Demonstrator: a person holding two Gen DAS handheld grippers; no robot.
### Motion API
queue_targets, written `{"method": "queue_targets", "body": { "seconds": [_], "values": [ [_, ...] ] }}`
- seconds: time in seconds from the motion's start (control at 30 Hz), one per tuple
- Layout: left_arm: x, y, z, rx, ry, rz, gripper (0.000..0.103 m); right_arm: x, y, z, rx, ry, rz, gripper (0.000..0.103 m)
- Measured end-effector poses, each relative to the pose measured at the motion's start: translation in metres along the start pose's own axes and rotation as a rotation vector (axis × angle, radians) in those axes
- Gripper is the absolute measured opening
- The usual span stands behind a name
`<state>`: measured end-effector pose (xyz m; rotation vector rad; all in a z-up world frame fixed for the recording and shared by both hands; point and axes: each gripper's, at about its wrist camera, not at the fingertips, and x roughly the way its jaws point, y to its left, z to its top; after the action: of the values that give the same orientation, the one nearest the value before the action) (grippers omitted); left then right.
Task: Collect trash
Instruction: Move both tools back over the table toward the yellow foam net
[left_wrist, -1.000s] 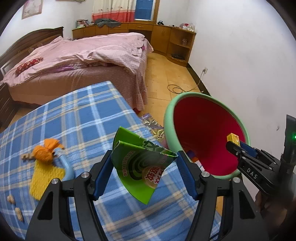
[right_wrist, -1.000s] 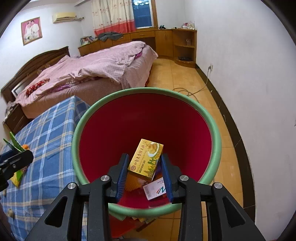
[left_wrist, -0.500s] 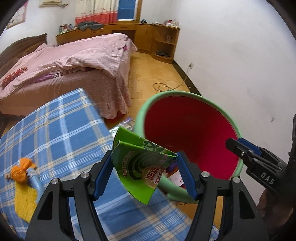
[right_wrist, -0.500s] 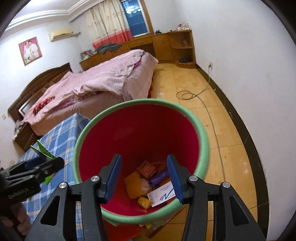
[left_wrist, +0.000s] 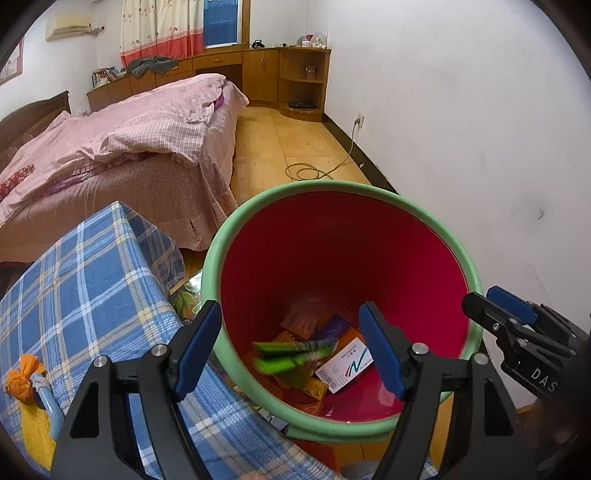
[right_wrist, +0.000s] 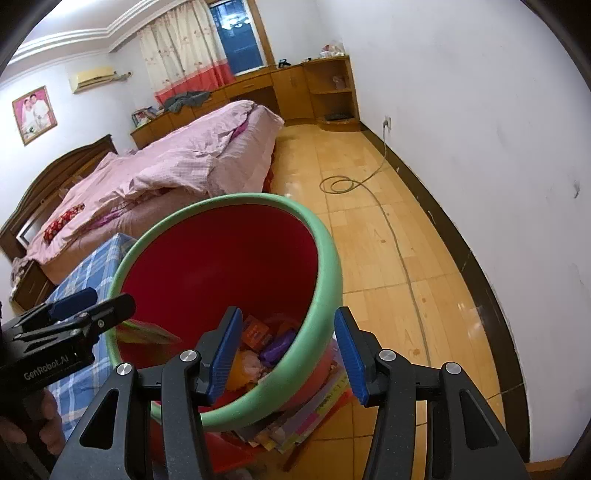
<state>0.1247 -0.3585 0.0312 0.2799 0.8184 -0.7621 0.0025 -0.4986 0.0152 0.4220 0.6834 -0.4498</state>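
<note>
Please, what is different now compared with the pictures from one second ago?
The left gripper moved right over the red bin, opened and let go of the green wrapper, now blurred inside the bin. The right gripper dropped its yellow box earlier and drew back, open. The checked cloth and bed are unchanged.

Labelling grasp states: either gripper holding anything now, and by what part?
Nothing held. Left gripper and right gripper are both open; the green paper wrapper is in the red, green-rimmed bin.
</note>
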Motion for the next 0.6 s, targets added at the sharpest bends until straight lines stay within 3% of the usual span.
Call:
{"method": "queue_targets", "body": {
  "seconds": [0.6],
  "values": [
    [-0.036, 0.02, -0.014, -0.059, -0.003, 0.003, 0.076, -0.02, 0.015, -0.011, -0.024, -0.012, 0.026, 0.053]
  ]
}}
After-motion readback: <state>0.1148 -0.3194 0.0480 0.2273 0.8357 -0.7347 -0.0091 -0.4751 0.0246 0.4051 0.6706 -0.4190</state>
